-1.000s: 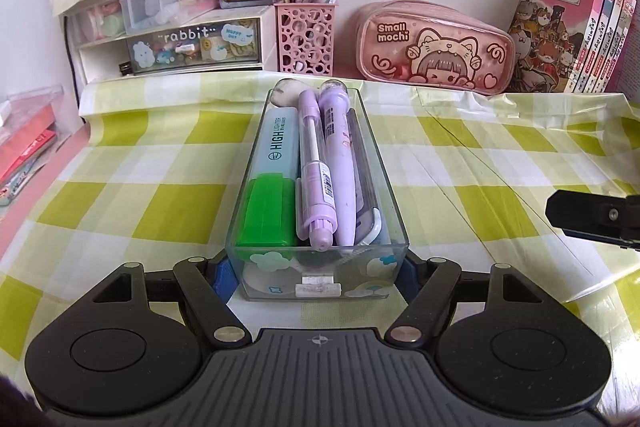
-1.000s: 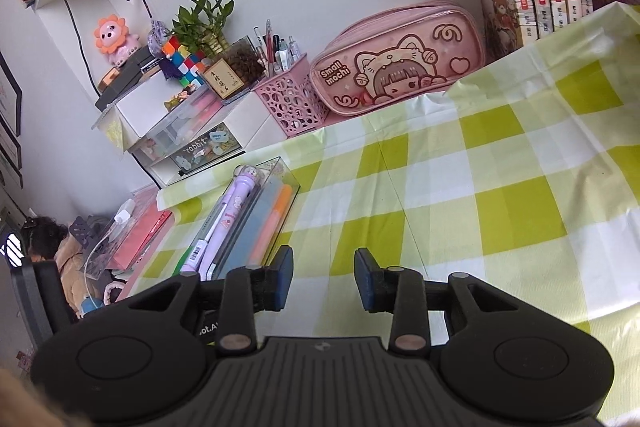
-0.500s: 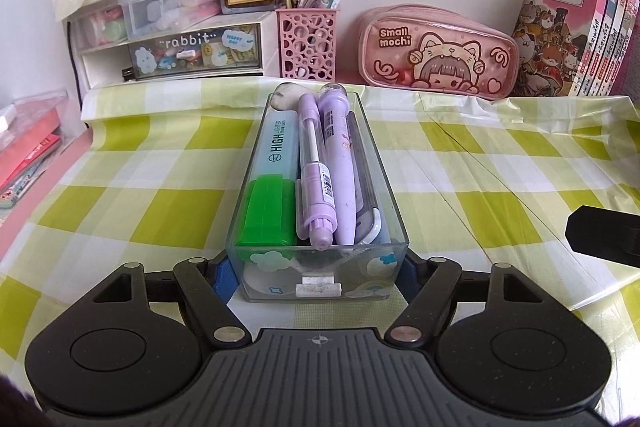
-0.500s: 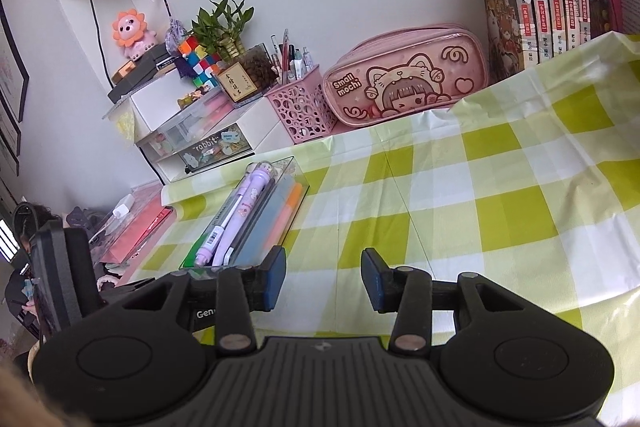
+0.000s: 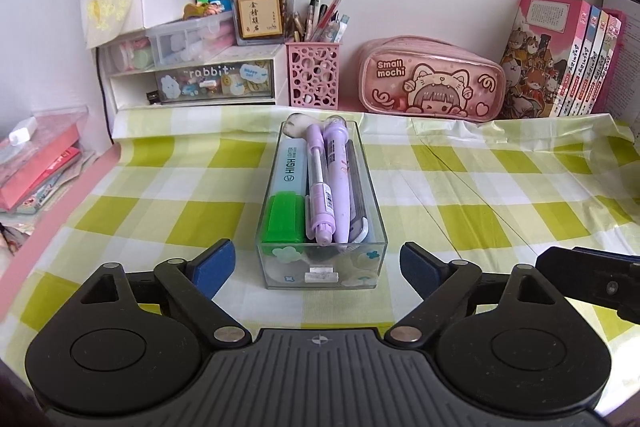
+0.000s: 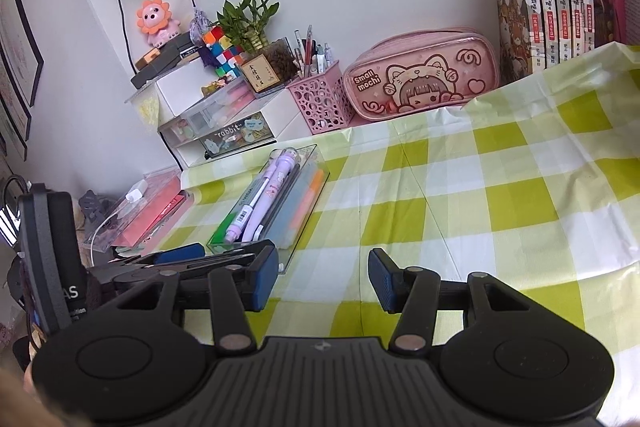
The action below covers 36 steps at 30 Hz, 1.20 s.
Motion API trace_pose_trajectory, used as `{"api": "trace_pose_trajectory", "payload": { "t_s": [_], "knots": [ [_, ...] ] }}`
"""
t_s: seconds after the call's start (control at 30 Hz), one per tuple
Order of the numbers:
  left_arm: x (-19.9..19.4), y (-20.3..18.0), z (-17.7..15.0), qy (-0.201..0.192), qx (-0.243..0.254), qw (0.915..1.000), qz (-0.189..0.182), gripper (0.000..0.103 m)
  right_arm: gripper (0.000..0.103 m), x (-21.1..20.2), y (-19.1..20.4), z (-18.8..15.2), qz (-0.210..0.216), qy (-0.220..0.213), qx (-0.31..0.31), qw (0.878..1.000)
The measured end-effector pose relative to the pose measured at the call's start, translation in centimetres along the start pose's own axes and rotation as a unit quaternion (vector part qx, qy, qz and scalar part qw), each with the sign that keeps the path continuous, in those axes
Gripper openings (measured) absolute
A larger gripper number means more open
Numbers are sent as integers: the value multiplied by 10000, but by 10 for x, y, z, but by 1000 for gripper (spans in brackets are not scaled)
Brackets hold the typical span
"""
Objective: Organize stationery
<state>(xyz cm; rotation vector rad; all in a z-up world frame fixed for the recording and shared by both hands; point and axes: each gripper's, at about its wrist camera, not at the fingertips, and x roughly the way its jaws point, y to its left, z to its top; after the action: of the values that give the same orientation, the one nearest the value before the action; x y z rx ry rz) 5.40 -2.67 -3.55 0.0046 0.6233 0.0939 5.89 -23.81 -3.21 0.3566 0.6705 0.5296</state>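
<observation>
Orange highlighter (image 6: 308, 203) hidden from the left view; books (image 5: 576, 63) cut by the edge.

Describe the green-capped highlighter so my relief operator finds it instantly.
On the green-and-white checked tablecloth stands a clear plastic tray, right ahead of the open left gripper. The highlighter lies along the tray's left wall: pale blue, printed "HIGH", its bright green cap nearest, beside slimmer purple pens.

Matte black all over on the left gripper (image 5: 318, 265): ribbed centre housing with a small compass-like mark, round discs either side, silver pivot screws, blue ribbed pads (image 5: 212, 267). The right gripper (image 6: 322, 281) matches, with blue fingertips (image 6: 380, 281).
</observation>
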Motion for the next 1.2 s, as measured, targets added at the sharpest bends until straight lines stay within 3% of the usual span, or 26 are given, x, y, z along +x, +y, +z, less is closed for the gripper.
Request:
{"api": "trace_pose_trajectory", "payload": {
  "t_s": [0.2,0.4,0.47,0.67,0.87,1.2],
  "knots": [
    [-42,-5,-7,-307,98,9993,168,97,54,-20,11,1,173,-47,-96,9998],
    [-73,-7,-8,-548,66,9977,391,98,64,-38,20,8,447,-64,-199,9988],
    [-79,-7,-9,-452,24,9984,342,98,67,-41,25,8,451,-36,-343,9984],
    [-89,-9,-16,-433,128,9983,366,98,91,-49,33,-4,484,-156,-643,9966],
    [-94,-16,-19,-531,277,9969,506,98,93,-38,31,-13,926,-258,-297,9949],
    [-91,-21,-24,-485,276,9968,567,98,96,-38,37,-6,518,-97,-814,9953]
  ]
}}
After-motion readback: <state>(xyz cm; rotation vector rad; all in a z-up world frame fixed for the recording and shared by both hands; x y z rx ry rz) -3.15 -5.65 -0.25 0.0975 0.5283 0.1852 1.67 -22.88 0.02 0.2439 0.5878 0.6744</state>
